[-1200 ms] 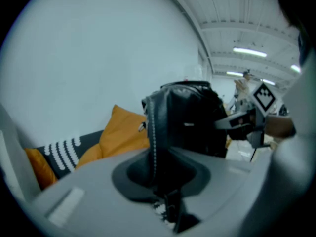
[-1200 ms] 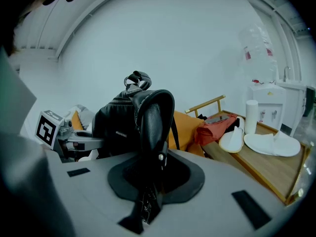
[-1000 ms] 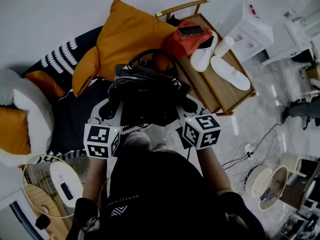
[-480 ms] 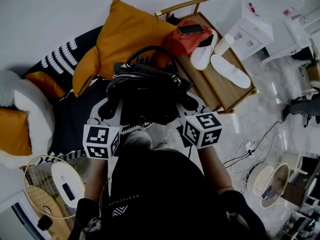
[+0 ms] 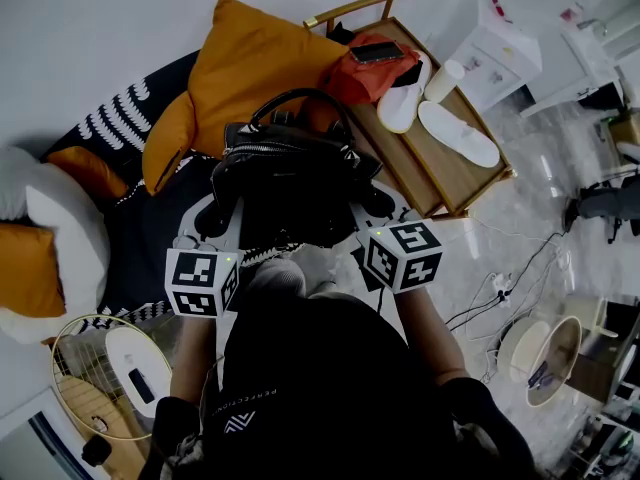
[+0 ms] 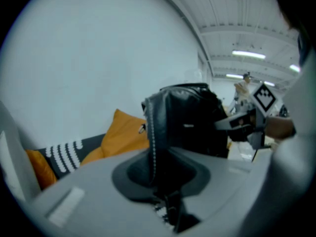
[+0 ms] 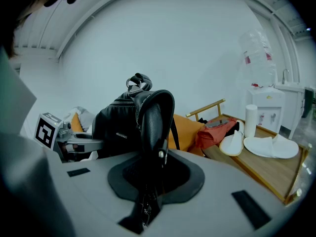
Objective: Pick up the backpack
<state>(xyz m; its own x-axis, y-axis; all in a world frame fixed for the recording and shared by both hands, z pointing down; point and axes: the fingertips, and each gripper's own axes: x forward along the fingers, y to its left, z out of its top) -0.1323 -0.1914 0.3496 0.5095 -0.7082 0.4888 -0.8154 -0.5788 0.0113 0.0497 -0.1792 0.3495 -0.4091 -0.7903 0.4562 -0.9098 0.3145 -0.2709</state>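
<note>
A black leather backpack (image 5: 290, 183) hangs lifted in front of me, over the dark striped sofa (image 5: 130, 118), with its top handle (image 5: 300, 103) arched upward. My left gripper (image 5: 218, 213) is shut on the zippered strap (image 6: 154, 132) at the bag's left side. My right gripper (image 5: 368, 206) is shut on the padded black strap (image 7: 155, 117) at its right side. In the left gripper view the bag's body (image 6: 192, 120) fills the space past the left gripper (image 6: 159, 174). In the right gripper view the body (image 7: 116, 125) hangs left of the right gripper (image 7: 154, 174).
An orange pillow (image 5: 255, 68) leans behind the bag. At the right a wooden tray table (image 5: 440, 173) holds white slippers (image 5: 458, 133), a red cloth (image 5: 360, 73) and a phone (image 5: 378, 52). A round wire side table (image 5: 75, 388) stands at lower left. Cables (image 5: 490, 293) lie on the floor.
</note>
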